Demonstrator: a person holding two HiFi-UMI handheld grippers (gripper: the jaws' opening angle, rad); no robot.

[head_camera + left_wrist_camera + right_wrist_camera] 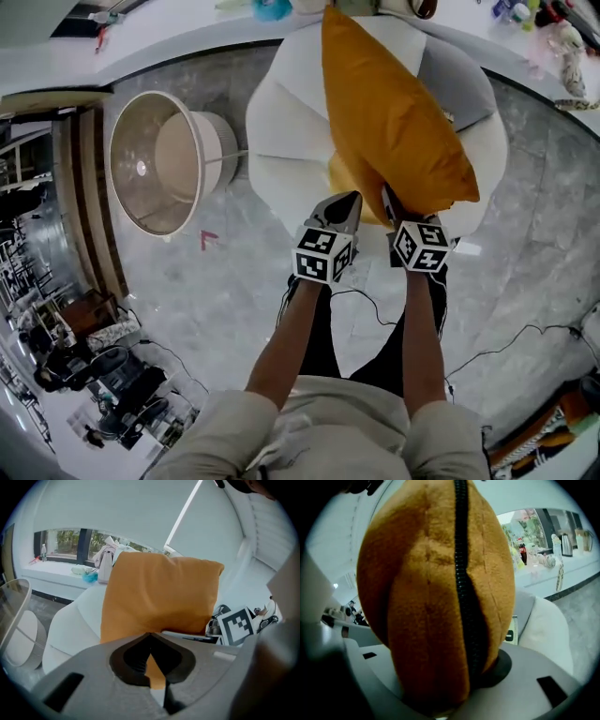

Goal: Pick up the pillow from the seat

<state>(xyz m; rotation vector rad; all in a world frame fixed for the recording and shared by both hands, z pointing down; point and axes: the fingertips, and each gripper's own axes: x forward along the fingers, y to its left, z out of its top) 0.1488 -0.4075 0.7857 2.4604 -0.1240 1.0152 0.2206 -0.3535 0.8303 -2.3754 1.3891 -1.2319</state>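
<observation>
An orange pillow (394, 122) stands on edge, lifted over a white seat (281, 122). My right gripper (389, 197) is shut on its near lower edge. In the right gripper view the pillow (431, 597) fills the space between the jaws, its black zipper (464, 588) running up the middle. My left gripper (352, 199) is at the pillow's lower left corner. In the left gripper view its jaw tips (150, 637) meet, with a strip of orange fabric caught between them and the pillow (159, 597) rising just beyond.
A lampshade (159, 159) lies on its side on the grey floor left of the seat. A grey cushion (459, 84) is on the seat behind the pillow. Cables (487, 352) trail across the floor at the right. A cluttered white ledge (70, 569) runs along the window.
</observation>
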